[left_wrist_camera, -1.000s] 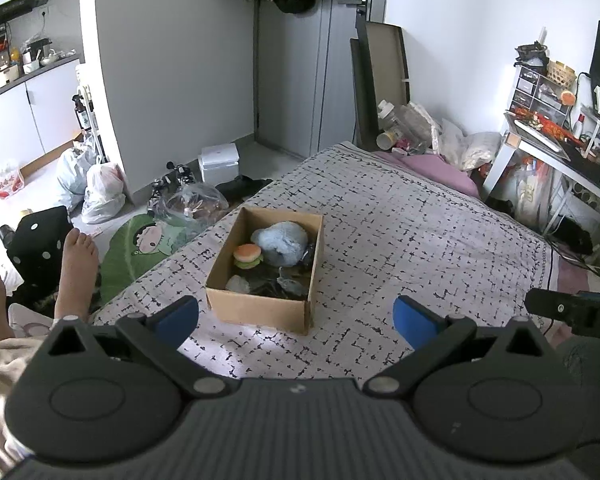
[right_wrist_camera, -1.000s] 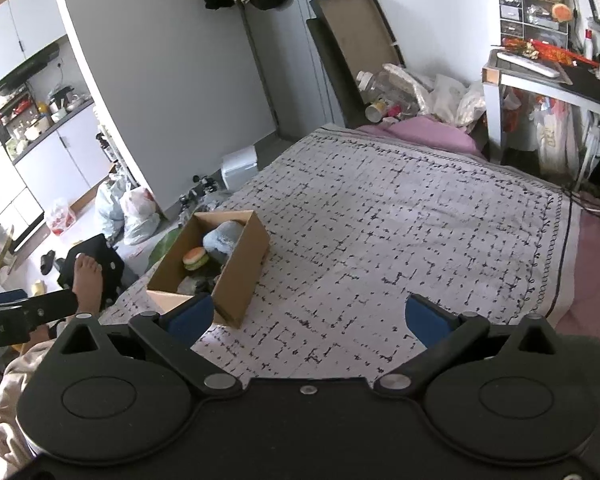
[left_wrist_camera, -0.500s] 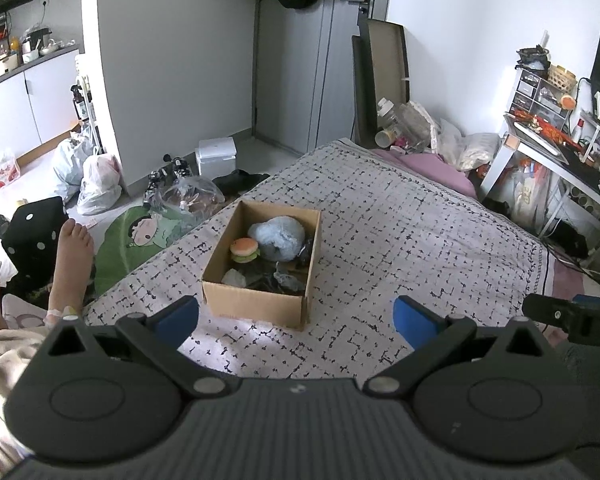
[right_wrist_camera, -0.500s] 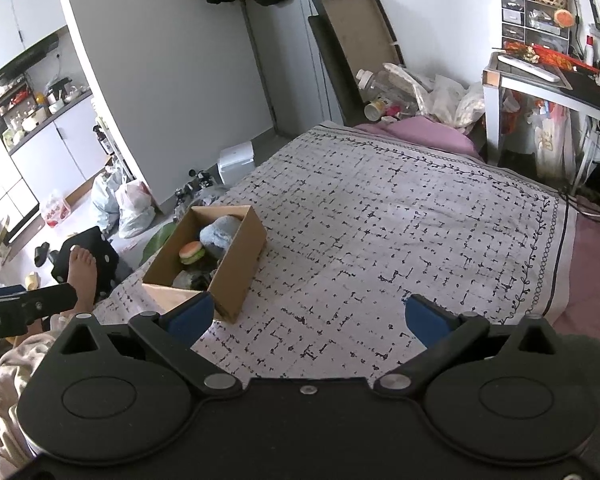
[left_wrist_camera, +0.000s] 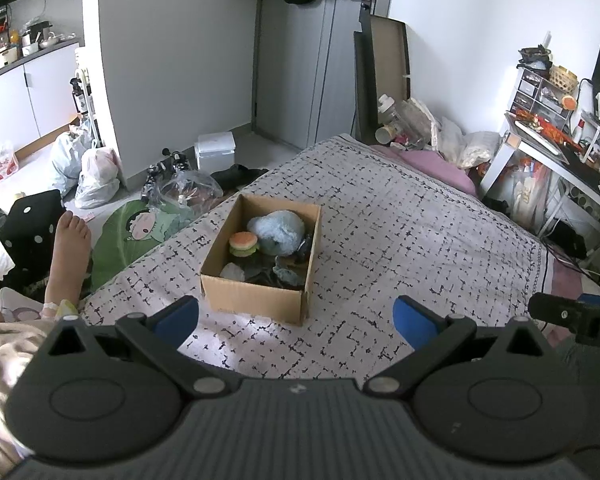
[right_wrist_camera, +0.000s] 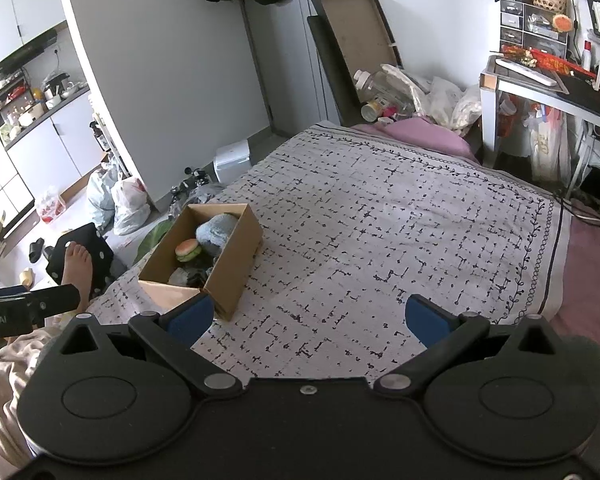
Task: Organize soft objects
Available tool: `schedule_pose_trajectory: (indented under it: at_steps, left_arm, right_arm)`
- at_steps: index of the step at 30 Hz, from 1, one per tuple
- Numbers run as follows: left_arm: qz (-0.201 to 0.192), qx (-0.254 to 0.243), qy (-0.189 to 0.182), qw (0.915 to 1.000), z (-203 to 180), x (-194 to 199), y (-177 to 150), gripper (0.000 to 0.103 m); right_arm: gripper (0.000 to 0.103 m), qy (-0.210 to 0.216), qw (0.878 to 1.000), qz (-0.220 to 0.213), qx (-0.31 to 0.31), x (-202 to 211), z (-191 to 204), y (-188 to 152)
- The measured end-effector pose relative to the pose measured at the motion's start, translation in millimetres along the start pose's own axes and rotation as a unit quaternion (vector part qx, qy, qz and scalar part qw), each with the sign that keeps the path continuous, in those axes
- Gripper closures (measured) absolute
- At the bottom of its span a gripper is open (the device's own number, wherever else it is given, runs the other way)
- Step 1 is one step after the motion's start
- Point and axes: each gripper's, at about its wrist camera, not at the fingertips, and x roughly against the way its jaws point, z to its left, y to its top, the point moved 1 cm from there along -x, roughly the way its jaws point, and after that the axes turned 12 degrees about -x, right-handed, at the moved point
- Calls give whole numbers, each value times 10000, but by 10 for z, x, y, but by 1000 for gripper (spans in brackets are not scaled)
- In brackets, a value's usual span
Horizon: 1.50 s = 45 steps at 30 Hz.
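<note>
Just ahead of the left gripper (left_wrist_camera: 296, 318) — its blue-padded fingers spread wide with nothing between them — sits the open brown cardboard box (left_wrist_camera: 256, 298), near and almost dead centre, a touch toward the left finger. The box's long axis runs away from this gripper, short end wall facing it, so a reach straight forward and down would enter the opening lengthwise. From the right gripper (right_wrist_camera: 306, 320), equally wide and empty, the same box (right_wrist_camera: 236, 276) lies off to the left, just past its left finger and angled away, so the left gripper looks the nearer and better lined up of the two.

Inside the box, nearest the facing wall, lies a pale crumpled soft item beside dark greenish soft pieces (left_wrist_camera: 284, 274) that I cannot identify; beyond them a small plush hamburger with an orange bun (left_wrist_camera: 243, 243), then a fluffy light-blue plush toy (left_wrist_camera: 276, 229) against the far end, touching the burger.

Around the box the white bedspread with black dash marks (left_wrist_camera: 400, 240) is bare on the gripper's right side and beyond — nothing blocks the approach. Off the left edge of the bed a person's bare foot (left_wrist_camera: 70, 240) rests, well apart from the box. Farther out stand white plastic bags (left_wrist_camera: 96, 174) and a grey door (left_wrist_camera: 296, 60).
</note>
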Motion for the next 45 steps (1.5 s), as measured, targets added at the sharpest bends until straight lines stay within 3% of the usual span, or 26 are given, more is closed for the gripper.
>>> schedule_pose_trajectory:
  at_steps: [33,45]
  left_arm:
    - [36,98,13,9999,61,-3,-50,0]
    - [-70,122,-214,9997,54,-50,-105,0]
  right_arm:
    - [0,12,10000,-14,26,27,7,-29]
    - [0,-62,10000,-17,48,7,20,-46]
